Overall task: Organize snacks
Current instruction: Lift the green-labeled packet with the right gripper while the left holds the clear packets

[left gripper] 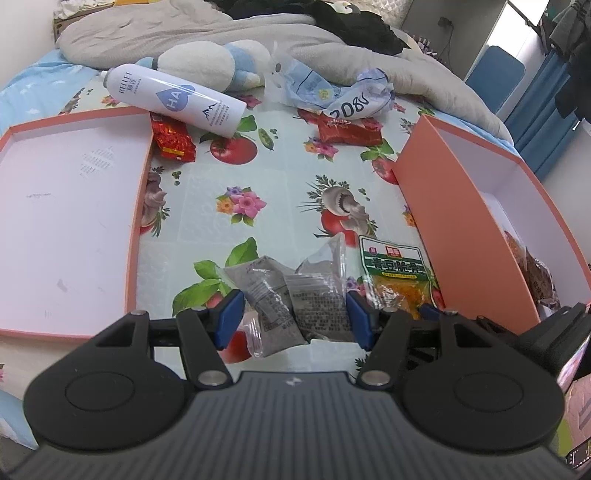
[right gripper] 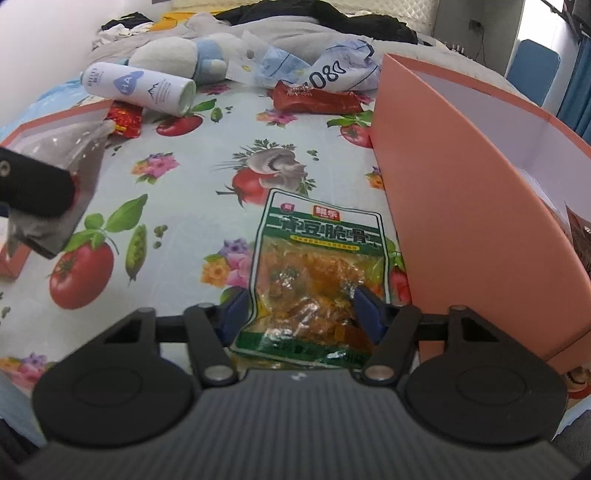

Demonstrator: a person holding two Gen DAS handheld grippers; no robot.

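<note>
My left gripper (left gripper: 295, 317) has its blue pads on either side of two grey clear snack packets (left gripper: 295, 302) and holds them above the cloth; they also show at the left of the right wrist view (right gripper: 74, 177). My right gripper (right gripper: 301, 314) stands around the lower end of a green and yellow snack bag (right gripper: 317, 258) lying on the cloth; whether the pads press it is unclear. That bag also shows in the left wrist view (left gripper: 397, 273). The orange box (right gripper: 461, 206) stands right of it, with snacks inside (left gripper: 532, 266). A red packet (left gripper: 171, 138) and a dark red packet (left gripper: 349, 131) lie farther back.
The orange box lid (left gripper: 66, 214) lies open side up at the left. A white spray can (left gripper: 173, 99), a plush toy (left gripper: 210, 62), crumpled plastic bags (left gripper: 332, 92) and a grey blanket (left gripper: 184, 26) lie at the back. The floral cloth (left gripper: 258, 166) covers the surface.
</note>
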